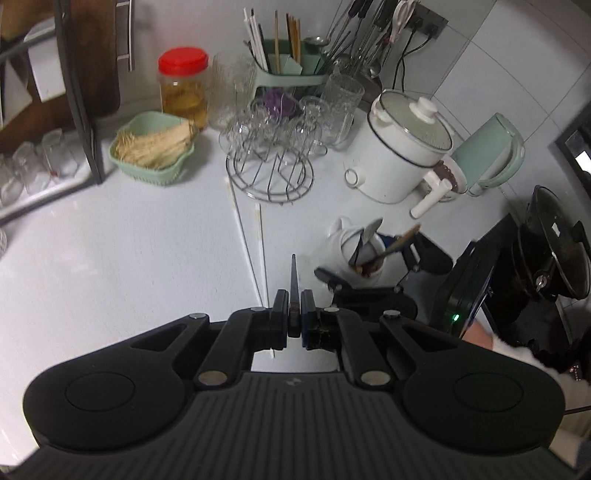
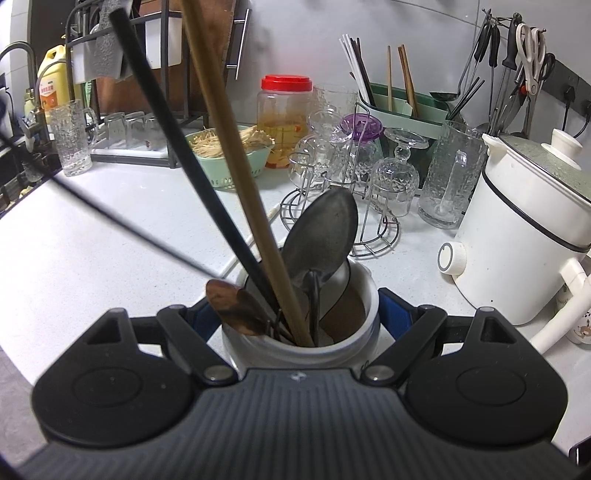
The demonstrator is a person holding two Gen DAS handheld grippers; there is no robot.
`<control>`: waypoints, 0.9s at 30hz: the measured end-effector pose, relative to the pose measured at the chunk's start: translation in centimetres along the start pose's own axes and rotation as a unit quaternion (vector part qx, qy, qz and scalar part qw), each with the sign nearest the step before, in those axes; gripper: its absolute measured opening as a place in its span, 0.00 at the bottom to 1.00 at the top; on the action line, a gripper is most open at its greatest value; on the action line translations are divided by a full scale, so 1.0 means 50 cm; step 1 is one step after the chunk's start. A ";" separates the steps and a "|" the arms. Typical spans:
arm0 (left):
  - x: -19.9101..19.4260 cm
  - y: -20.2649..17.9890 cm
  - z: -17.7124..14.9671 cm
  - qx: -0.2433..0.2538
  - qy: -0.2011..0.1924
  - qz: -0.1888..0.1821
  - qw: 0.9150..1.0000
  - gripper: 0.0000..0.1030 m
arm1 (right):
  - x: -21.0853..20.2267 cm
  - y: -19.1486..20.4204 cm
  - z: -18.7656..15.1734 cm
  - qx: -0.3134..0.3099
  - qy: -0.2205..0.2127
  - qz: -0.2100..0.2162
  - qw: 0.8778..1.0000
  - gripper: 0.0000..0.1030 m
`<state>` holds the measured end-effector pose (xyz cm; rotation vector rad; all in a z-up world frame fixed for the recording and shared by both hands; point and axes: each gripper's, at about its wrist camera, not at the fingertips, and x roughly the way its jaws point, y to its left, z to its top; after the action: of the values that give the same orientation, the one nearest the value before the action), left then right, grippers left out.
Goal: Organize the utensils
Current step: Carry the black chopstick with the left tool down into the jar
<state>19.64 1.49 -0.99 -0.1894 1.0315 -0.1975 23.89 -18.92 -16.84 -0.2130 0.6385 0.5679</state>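
Left gripper (image 1: 294, 306), jaws nearly closed, pinches a slim, dark, flat-sided chopstick (image 1: 293, 275) above the white countertop (image 1: 129, 258). Right gripper (image 2: 300, 314) clasps a white cylindrical utensil pot (image 2: 364, 295) by its sides, standing on the countertop, holding a metal spoon (image 2: 321, 232), a brown spoon (image 2: 236, 308) and long sticks.

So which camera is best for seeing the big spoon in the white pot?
The right wrist view: the big spoon sits close and sharp, bowl up, in the white pot. In the left wrist view the same spoon is small and far off.

White speckled countertop (image 1: 110, 258); grey tiled wall (image 1: 517, 55) behind; power socket (image 1: 430, 22) on wall.
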 end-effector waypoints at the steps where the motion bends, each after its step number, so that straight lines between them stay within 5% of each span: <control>1: -0.008 -0.002 0.011 0.006 -0.001 0.000 1.000 0.07 | 0.000 0.000 0.000 0.000 0.000 0.000 1.000 0.86; 15: -0.146 -0.113 0.154 0.089 0.021 -0.037 0.995 0.07 | -0.001 0.002 -0.003 -0.006 -0.007 0.000 1.000 0.86; 27: -0.158 -0.171 0.193 0.138 0.075 -0.033 0.987 0.07 | -0.009 0.005 -0.013 -0.007 -0.025 -0.001 1.000 0.86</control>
<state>23.40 -4.17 12.48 0.0441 1.1358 -0.4170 23.14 -19.14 -17.09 -0.2119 0.5858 0.5748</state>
